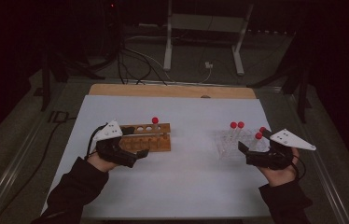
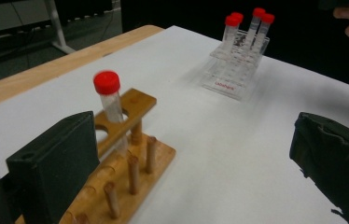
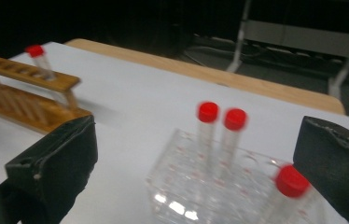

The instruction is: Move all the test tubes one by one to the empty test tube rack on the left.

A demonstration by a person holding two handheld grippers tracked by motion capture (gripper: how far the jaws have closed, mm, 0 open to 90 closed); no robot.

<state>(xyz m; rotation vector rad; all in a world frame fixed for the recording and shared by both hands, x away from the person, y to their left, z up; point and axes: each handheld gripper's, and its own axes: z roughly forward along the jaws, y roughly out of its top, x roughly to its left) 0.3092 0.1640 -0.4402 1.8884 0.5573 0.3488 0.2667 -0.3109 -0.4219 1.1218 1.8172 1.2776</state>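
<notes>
Wooden test-tube rack [image 1: 147,136] at the left of the white table, long, two-tiered, with a row of holes and pegs along its base. One clear tube with a red cap [image 1: 155,122] upright in a hole near its right end. Clear plastic rack [image 1: 231,144] well apart at the right, red lettering on its front. Four red-capped tubes [image 1: 236,128] in it, two at the back, two nearer the right edge.
</notes>
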